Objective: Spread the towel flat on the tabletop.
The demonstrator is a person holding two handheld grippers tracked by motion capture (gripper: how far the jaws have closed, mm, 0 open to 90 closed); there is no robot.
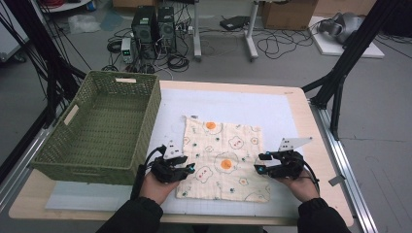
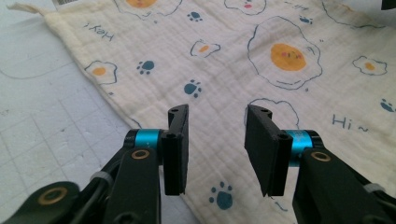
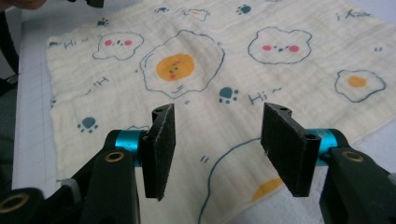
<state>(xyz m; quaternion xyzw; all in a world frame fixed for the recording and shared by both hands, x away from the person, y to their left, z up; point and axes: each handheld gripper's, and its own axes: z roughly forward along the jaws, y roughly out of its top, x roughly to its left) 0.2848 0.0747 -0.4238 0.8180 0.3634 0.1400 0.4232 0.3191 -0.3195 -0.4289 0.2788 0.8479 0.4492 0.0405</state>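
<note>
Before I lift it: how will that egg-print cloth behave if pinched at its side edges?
The cloth looks like thin crinkled muslin lying flat, so probably floppy: it should sag between the left tongs and right tongs. Likely very light. The textured weave probably won't slip.

Both forearms entered from the bottom edge of the high view. The left gripper [image 1: 190,168] sat at lower centre-left and the right gripper [image 1: 259,163] at lower centre-right, their tips pointing inward toward each other. Each had its jaws parted, nothing between them.

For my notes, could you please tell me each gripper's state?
Left gripper: open, above the cloth, holding nothing.
Right gripper: open, holding nothing.
</note>
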